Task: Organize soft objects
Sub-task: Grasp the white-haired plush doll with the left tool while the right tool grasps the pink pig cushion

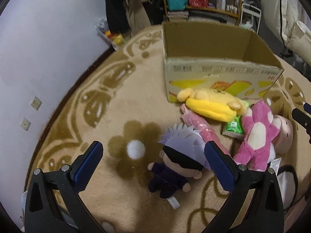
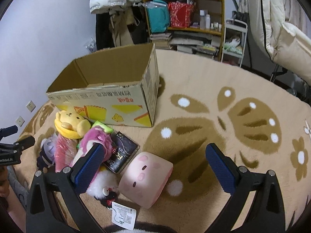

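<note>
Currently I am holding both the left gripper [image 1: 153, 167] and right gripper [image 2: 153, 167] wide open, gripping nothing; the cardboard box [image 1: 219, 73] is sitting at 1 o'clock, with bare rug [image 2: 204, 71] at 12.

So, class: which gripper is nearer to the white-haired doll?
Left. The left gripper hovers open directly over the white-haired doll; the right gripper sits off to the side, over the pink cube plush.

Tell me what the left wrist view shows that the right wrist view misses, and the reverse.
Only the left wrist view shows the whole dark-suited doll with pale spiky hair between the left gripper's open fingers. Only the right wrist view shows the black glossy packet and the pink square cushion's face. Both show the open cardboard box and yellow bear plush.
</note>
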The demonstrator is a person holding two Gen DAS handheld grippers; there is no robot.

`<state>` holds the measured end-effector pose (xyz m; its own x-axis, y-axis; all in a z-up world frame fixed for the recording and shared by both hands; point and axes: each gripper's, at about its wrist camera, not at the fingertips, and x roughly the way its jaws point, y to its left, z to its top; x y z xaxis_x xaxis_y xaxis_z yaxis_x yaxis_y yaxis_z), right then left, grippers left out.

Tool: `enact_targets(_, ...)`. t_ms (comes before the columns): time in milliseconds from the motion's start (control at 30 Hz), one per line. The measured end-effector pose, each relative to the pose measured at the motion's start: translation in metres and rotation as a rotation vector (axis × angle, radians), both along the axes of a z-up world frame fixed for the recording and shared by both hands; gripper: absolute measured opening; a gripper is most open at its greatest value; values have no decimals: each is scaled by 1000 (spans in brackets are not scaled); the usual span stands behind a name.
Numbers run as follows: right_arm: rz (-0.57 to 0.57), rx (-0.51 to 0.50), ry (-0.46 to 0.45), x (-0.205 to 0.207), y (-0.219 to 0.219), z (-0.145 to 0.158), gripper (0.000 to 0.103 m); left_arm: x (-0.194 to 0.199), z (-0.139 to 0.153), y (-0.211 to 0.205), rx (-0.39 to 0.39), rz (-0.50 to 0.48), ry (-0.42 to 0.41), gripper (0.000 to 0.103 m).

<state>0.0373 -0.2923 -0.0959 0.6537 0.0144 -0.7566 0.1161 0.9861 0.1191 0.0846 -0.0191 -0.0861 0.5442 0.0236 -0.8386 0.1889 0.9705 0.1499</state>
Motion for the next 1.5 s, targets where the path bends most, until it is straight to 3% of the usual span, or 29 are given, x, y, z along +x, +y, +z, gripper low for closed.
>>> enact_targets(233,2,15,68,12,-6,-20,103,17,-30,-6,-17,-19,109,103)
enact_targets(733,27,100,150,27,-7,-49,103,25,-59,-18,-13,-59,238,103)
enact_targets(833,40,99,173,28,-4,-54,98,28,-64,-19,-9,-56,250,103)
enact_targets(900,52,103,184,30,-4,-57,84,29,-67,-21,1,-58,256,103)
enact_targets(1000,63,117,200,30,-4,-58,77,30,-71,-25,13,-61,261,103)
enact_targets(1233,82,134,198,28,-1,-58,67,33,-76,-23,7,-53,266,103)
enact_targets(1400,91,132,192,25,2,-53,62,37,-83,-24,8,-60,286,94)
enact_targets(1500,96,132,186,24,4,-50,59,38,-85,-28,20,-73,279,82)
